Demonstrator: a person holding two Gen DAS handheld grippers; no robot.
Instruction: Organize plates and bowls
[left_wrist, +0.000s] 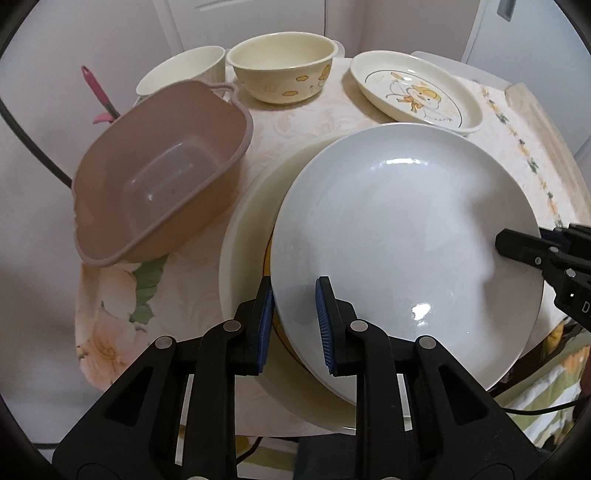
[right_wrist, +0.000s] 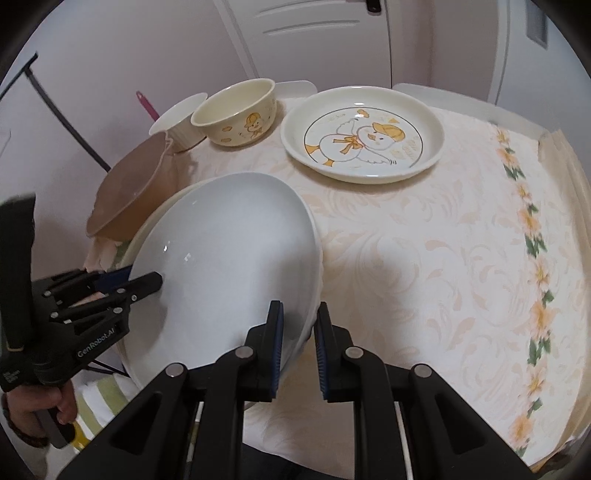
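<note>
A white plate (left_wrist: 402, 236) is held tilted over a cream plate (left_wrist: 251, 229) on the table. My left gripper (left_wrist: 293, 317) is shut on the white plate's near rim; it also shows in the right wrist view (right_wrist: 142, 280). My right gripper (right_wrist: 298, 341) straddles the opposite rim of the white plate (right_wrist: 229, 266), jaws slightly apart around it; it shows at the right edge of the left wrist view (left_wrist: 517, 247). A duck-print plate (right_wrist: 362, 136), a duck-print bowl (right_wrist: 236, 110) and a white bowl (right_wrist: 181, 118) stand at the back.
A brown plastic tub (left_wrist: 162, 173) sits at the table's left edge, beside the cream plate. A pink-handled tool (left_wrist: 98, 92) sticks up behind it. The floral tablecloth (right_wrist: 443, 258) covers the table. A door and walls stand behind.
</note>
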